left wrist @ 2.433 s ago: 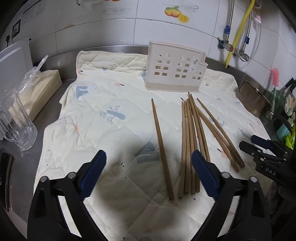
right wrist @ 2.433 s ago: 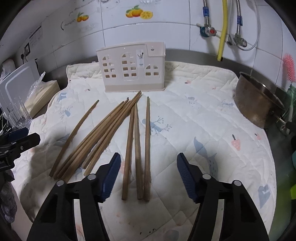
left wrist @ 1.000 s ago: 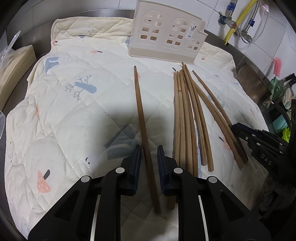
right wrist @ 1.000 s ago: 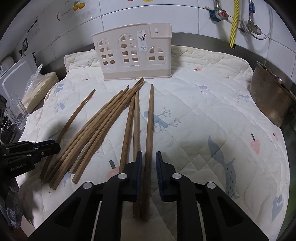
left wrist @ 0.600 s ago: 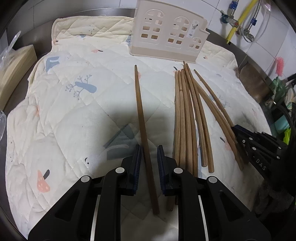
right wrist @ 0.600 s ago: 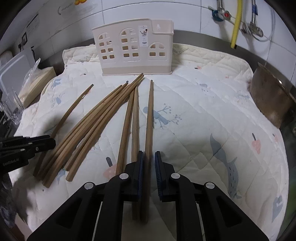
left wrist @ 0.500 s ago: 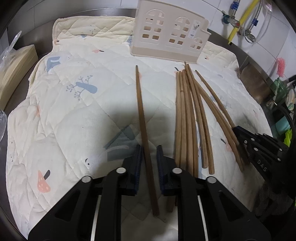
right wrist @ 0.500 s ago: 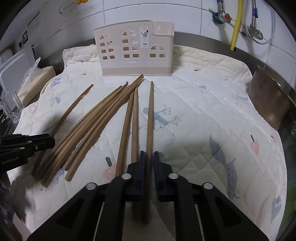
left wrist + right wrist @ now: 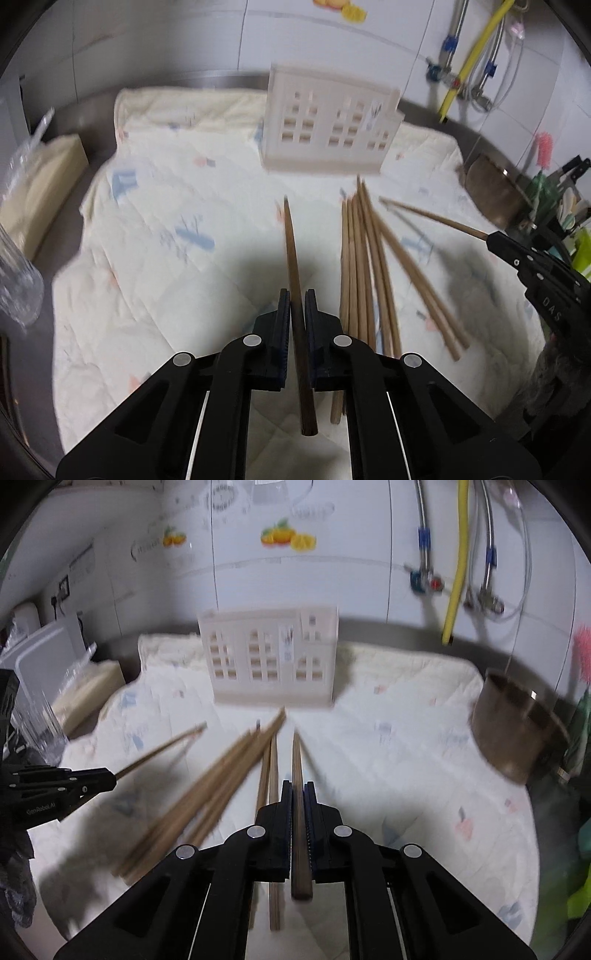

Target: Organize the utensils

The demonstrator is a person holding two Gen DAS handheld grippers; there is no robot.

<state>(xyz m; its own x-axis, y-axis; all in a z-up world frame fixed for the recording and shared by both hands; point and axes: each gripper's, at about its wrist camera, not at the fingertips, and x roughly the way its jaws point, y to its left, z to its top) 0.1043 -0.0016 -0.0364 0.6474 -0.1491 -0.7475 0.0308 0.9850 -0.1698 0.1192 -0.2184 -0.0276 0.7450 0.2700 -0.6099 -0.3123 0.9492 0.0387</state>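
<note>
My left gripper (image 9: 295, 301) is shut on a single wooden chopstick (image 9: 291, 243) and holds it lifted above the quilted mat, tip pointing at the beige perforated utensil holder (image 9: 328, 125). My right gripper (image 9: 298, 792) is shut on another chopstick (image 9: 296, 755), also lifted and pointing at the holder (image 9: 271, 659). Several more chopsticks (image 9: 364, 266) lie in a loose bundle on the mat between the grippers; they also show in the right wrist view (image 9: 207, 794). The right gripper with its chopstick shows at the right edge of the left view (image 9: 491, 238).
A cream quilted mat (image 9: 166, 229) covers the steel counter. A metal pot (image 9: 517, 734) stands at the right. A clear glass pitcher (image 9: 14, 280) and a bagged bundle (image 9: 37, 184) stand at the left. Pipes and a yellow hose (image 9: 456, 572) hang on the tiled wall.
Both grippers closed fully on their chopsticks and lifted them off the mat, rising and tilting toward the holder. The remaining chopsticks stayed on the mat.
</note>
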